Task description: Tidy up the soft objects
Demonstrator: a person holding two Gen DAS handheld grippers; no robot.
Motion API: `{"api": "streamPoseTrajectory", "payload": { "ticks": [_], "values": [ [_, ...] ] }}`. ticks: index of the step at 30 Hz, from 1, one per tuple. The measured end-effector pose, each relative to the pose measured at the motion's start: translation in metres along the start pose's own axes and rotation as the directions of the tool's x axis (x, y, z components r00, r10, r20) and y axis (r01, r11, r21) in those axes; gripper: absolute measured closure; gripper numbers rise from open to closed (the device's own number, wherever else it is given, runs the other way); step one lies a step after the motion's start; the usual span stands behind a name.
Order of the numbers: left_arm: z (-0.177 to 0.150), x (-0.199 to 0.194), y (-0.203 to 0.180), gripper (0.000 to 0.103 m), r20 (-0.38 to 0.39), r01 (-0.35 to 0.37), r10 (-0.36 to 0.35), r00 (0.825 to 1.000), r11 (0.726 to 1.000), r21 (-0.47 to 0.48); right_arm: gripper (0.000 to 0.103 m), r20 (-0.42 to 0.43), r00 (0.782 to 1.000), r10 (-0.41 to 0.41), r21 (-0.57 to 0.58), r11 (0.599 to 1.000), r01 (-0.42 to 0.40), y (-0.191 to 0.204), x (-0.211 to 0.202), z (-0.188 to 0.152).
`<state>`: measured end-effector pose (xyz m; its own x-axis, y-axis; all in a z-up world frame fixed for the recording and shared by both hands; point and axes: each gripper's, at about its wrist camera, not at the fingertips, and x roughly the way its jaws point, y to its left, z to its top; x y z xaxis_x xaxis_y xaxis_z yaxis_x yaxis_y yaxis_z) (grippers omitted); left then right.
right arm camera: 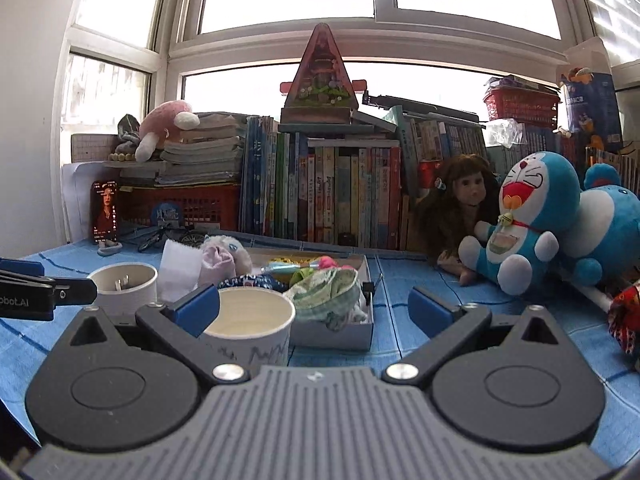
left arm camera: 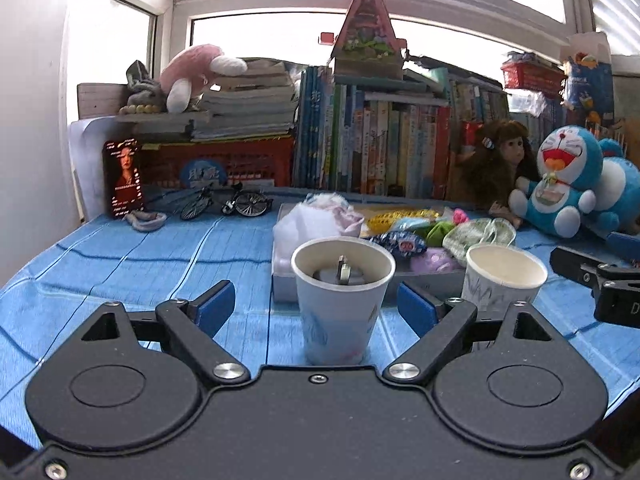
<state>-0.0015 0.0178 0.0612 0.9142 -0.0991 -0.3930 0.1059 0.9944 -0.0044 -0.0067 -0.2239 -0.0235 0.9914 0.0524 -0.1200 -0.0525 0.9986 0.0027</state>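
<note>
With both grippers' fingers wide, left gripper (left arm camera: pixel 316 306) straddling a cup (left arm camera: pixel 342 296), the right gripper (right arm camera: pixel 314 312) could tip the scribbled cup (right arm camera: pixel 248 330).

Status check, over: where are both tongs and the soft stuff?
Left tongs open around paper cup, not gripping. Right tongs open, second cup at its left finger. Soft items piled in tray behind.
</note>
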Motion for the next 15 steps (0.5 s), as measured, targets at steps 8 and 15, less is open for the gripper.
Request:
{"api": "streamPoseTrajectory", "payload": {
  "ticks": [8,15],
  "values": [
    [-0.034,0.01,-0.001,0.015,-0.092,-0.017,0.016,0.996,1.0,-0.013,0.0,-0.053,0.998,-0.035,0.018,0.999,0.036,0.001,0.0,-0.033],
    [-0.054,0.025,-0.006,0.014,-0.148,-0.035,0.032,0.988,0.999,-0.016,0.0,-0.124,0.992,-0.03,-0.008,1.0,0.029,0.013,0.008,-0.058]
  ]
}}
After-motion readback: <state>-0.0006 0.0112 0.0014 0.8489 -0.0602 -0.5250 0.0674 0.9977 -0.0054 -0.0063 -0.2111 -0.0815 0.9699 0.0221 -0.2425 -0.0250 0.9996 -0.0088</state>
